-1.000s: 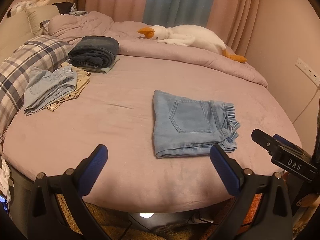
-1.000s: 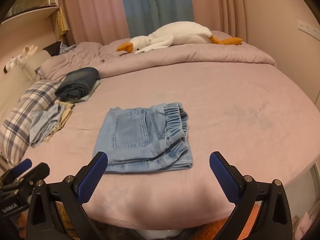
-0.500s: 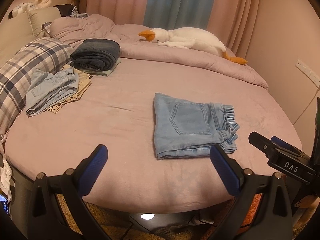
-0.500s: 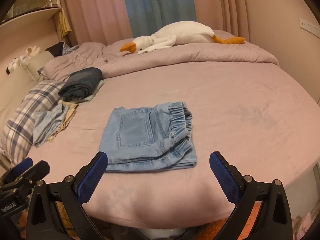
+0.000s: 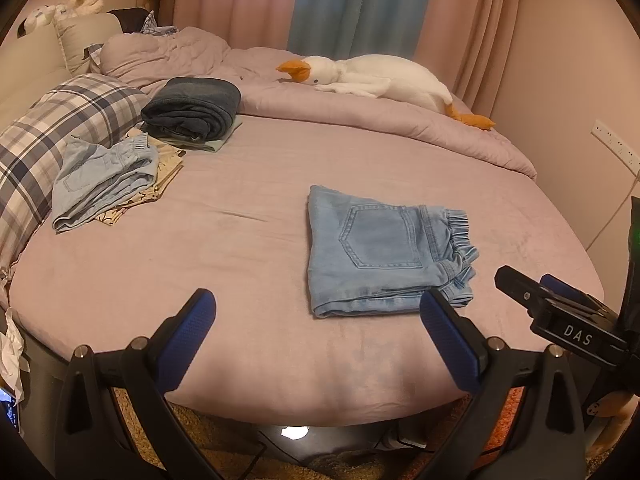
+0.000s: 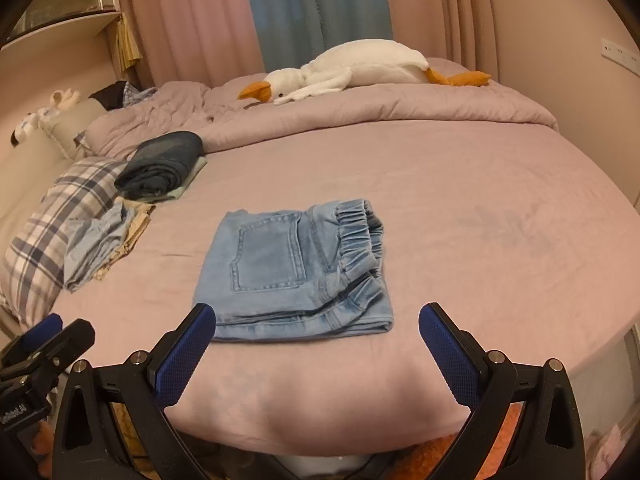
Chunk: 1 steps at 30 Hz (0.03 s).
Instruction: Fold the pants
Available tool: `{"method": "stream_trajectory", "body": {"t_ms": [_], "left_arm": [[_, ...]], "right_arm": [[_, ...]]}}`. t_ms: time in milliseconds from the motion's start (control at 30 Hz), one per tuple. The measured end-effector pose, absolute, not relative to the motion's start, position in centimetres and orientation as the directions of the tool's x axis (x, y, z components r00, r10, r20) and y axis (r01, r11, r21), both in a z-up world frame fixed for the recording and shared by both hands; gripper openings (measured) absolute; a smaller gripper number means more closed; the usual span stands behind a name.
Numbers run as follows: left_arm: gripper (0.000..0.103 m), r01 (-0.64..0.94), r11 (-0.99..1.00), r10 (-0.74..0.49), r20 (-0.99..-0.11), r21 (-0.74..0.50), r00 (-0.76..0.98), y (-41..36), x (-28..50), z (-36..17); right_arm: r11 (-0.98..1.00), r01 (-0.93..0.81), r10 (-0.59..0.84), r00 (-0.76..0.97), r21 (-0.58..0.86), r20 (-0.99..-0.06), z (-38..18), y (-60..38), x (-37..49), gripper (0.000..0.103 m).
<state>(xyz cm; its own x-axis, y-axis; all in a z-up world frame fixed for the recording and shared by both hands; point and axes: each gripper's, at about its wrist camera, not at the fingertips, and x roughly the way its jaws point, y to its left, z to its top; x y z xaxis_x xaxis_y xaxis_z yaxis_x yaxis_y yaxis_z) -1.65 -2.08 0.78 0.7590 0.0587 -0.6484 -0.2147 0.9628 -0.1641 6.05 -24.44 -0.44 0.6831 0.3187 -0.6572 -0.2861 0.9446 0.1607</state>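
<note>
On the mauve bed [image 6: 460, 184], ahead of both gaping, empty tools, the folded pants [image 6: 296, 276] lie waistband rightward, straight before the right tool [image 6: 317, 334] but off right of the left tool [image 5: 318, 322], whose view alone shows the right tool beside them.

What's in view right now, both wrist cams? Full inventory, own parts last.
folded jeans: 1, light blue, mid-bed, near front edge
dark jeans: 1, navy, folded, on a pale green garment by the pillow
pale pile: light blue denim over cream cloth, beside plaid pillow
plaid pillow: 1, blue-white check, left side of bed
goose plush: 1, white, orange beak, on duvet
duvet: 1, mauve, far end of bed
bed: 1, mauve sheet
curtains: pink and blue, behind
left tongs: open, empty, before bed edge
right tongs: open, empty, facing folded jeans
</note>
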Motion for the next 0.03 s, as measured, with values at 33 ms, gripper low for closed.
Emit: {"method": "stream_trajectory", "body": {"t_ms": [33], "left_arm": [[0.102, -0.213, 0.963, 0.056, -0.648, -0.167, 0.759, -2.07, -1.68, 0.78]], "right_arm": [[0.945, -0.286, 0.318, 0.683, 0.160, -0.658, -0.47, -24.46, 6.07, 0.101]]}}
